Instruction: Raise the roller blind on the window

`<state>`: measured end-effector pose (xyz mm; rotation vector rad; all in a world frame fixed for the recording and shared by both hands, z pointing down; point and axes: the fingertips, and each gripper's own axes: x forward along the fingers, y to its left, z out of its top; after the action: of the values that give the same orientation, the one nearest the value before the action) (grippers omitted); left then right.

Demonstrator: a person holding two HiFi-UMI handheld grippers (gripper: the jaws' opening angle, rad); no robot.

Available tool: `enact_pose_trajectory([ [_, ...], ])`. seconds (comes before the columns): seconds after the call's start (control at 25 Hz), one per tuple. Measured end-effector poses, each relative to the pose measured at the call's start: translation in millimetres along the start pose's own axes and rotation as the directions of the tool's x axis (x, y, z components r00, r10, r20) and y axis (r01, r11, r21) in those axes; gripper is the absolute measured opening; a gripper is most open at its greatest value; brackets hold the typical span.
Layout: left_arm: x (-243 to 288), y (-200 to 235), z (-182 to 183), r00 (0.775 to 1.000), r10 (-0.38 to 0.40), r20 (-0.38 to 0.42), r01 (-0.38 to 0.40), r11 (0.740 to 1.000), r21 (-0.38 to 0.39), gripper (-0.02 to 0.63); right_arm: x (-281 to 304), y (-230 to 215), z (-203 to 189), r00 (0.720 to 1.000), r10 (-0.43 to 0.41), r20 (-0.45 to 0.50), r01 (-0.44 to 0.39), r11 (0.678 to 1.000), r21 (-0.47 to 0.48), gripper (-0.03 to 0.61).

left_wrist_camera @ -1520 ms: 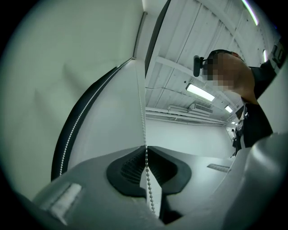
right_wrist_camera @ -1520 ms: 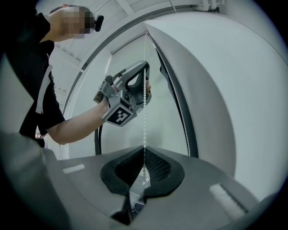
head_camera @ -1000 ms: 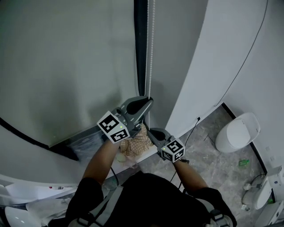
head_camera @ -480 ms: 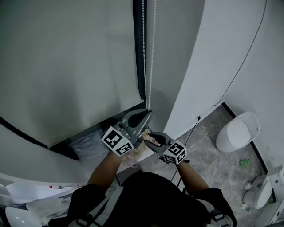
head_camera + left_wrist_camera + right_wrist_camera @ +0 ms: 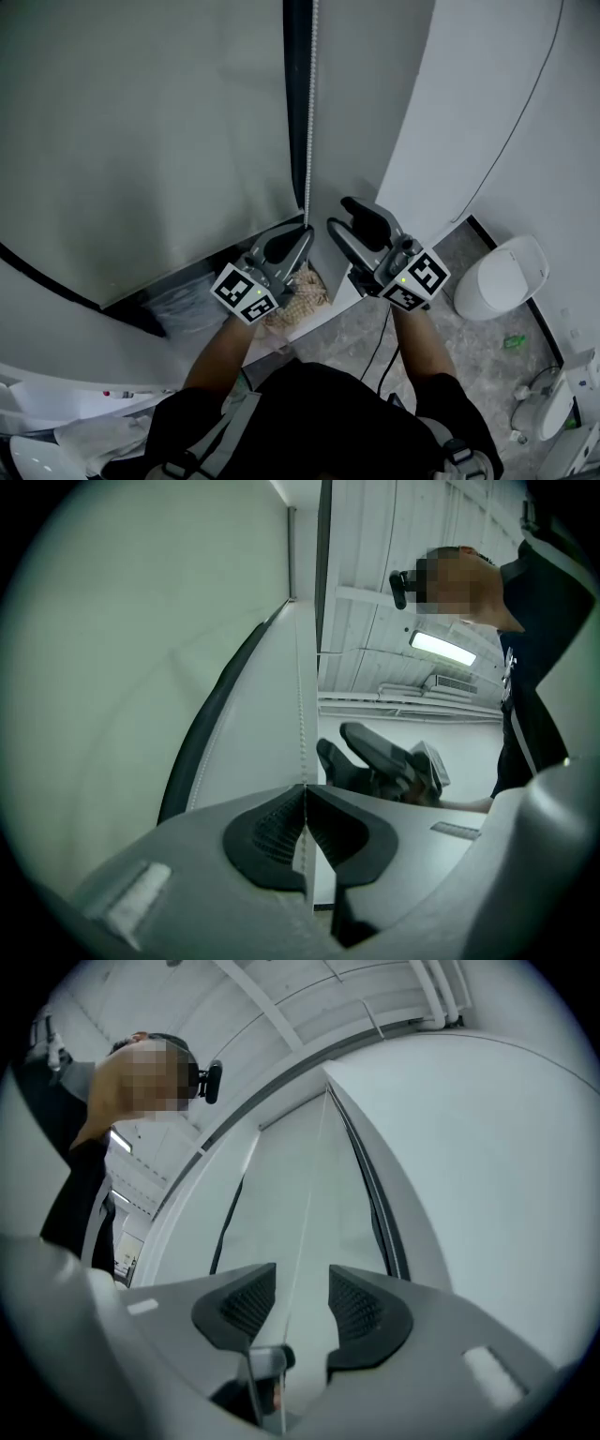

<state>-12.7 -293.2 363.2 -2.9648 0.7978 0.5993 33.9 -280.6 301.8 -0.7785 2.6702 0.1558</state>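
Facing the pale roller blind (image 5: 141,122) that covers most of the window, I have my left hand-held gripper (image 5: 302,232) clamped on the bead chain (image 5: 309,112) at the blind's right edge. My right hand-held gripper (image 5: 343,217) has just been opening: its 2 jaws stand apart, and the chain shows in the gap, touching neither.

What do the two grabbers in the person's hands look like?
Both the left gripper and the right gripper are grey, with two long jaws lined with black ribbed pads. Each carries a white cube printed with black square markers. The person wears a black top with grey straps.
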Motion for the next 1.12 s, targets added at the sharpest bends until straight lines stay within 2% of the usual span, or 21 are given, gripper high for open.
enact_pose_trajectory([
  [0.12, -0.2, 3.0, -1.7, 1.000, 0.008, 0.000, -0.008, 1.000, -0.003, 0.010, 33.3, -0.9, 20.9, 0.999, 0.033, 0.015, -0.033, 0.999, 0.009, 0.179],
  [0.28, -0.4, 2.2, -2.1, 1.000, 0.010, -0.009, -0.010, 1.000, 0.003, 0.009, 66.8, -1.0, 29.9, 0.999, 0.054, 0.005, -0.054, 0.998, 0.032, 0.179],
  [0.4, 1.0, 2.6, -2.7, 1.000, 0.008, -0.016, -0.008, 1.000, 0.010, 0.009, 83.6, -1.8, 36.0, 0.998, 0.065, 0.017, -0.066, 0.997, 0.041, 0.133],
  [0.44, 0.9, 2.9, -3.1, 1.000, 0.008, -0.015, -0.008, 1.000, 0.010, 0.009, 85.8, -1.4, 38.7, 0.997, 0.068, 0.031, -0.069, 0.997, 0.043, 0.093],
  [0.48, 0.5, 3.3, -3.5, 1.000, 0.009, -0.014, -0.009, 1.000, 0.009, 0.009, 86.5, -0.9, 40.8, 0.997, 0.067, 0.044, -0.069, 0.997, 0.041, 0.022],
  [0.72, 3.2, -2.3, -10.9, 1.000, -0.008, -0.015, 0.008, 1.000, 0.001, 0.011, 69.8, -1.0, 42.8, 0.992, 0.045, 0.121, -0.048, 0.999, 0.026, 0.017],
  [0.88, -2.3, -9.9, -58.7, 0.993, 0.001, -0.116, -0.002, 1.000, -0.008, 0.009, 46.2, -1.1, 4.4, 0.999, 0.006, 0.043, -0.005, 1.000, -0.029, 0.017],
  [0.96, -15.8, -5.7, -99.3, 0.982, 0.020, -0.188, -0.029, 0.999, -0.044, 0.009, 32.1, -2.0, -33.2, 1.000, -0.007, -0.025, 0.007, 1.000, 0.007, 0.017],
  [1.12, -45.8, -1.2, -171.9, 0.941, 0.031, -0.336, -0.075, 0.990, -0.121, 0.009, 5.7, -1.9, -105.8, 0.990, -0.017, -0.143, 0.033, 0.993, 0.109, 0.017],
])
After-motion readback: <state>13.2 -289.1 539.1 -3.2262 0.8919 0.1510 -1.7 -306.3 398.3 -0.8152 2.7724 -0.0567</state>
